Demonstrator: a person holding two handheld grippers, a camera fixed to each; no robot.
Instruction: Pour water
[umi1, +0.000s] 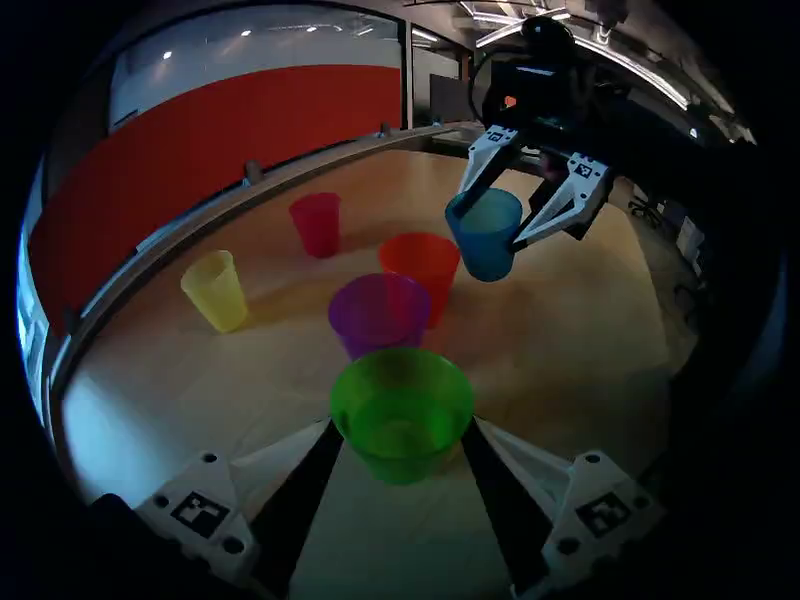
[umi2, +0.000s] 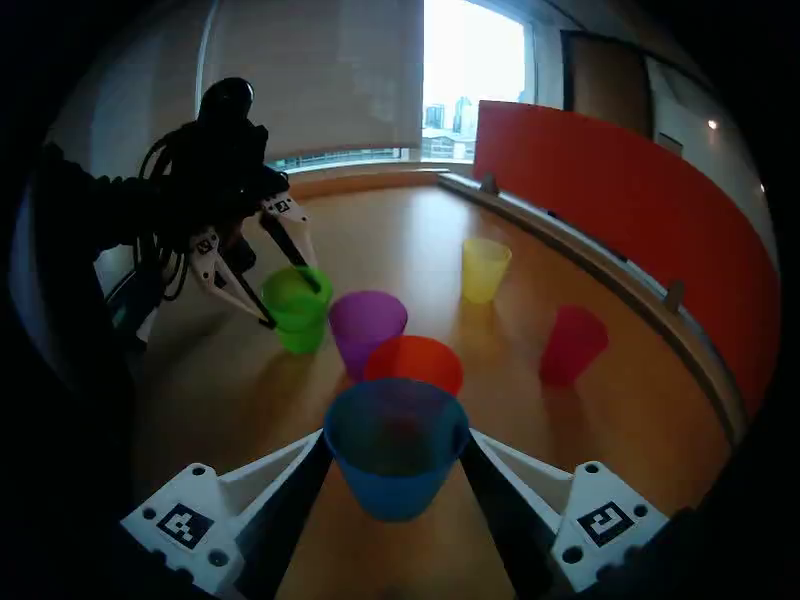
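Note:
My left gripper (umi1: 401, 440) is shut on a green cup (umi1: 402, 412), held upright just above the wooden table. Across the table my right gripper (umi1: 495, 225) holds a blue cup (umi1: 486, 233) in the air, both fingers against its sides. In the right gripper view, my right gripper (umi2: 396, 465) is shut on the blue cup (umi2: 396, 446), with the left gripper (umi2: 283, 280) and its green cup (umi2: 297, 307) farther off. A purple cup (umi1: 380, 313) and an orange cup (umi1: 421, 268) stand between the two held cups. I cannot make out water in any cup.
A yellow cup (umi1: 215, 290) and a red cup (umi1: 317, 223) stand on the wooden table (umi1: 560, 340) near its long edge. A red partition (umi1: 200, 150) runs behind that edge. A person's dark sleeve (umi2: 90, 220) holds the left gripper.

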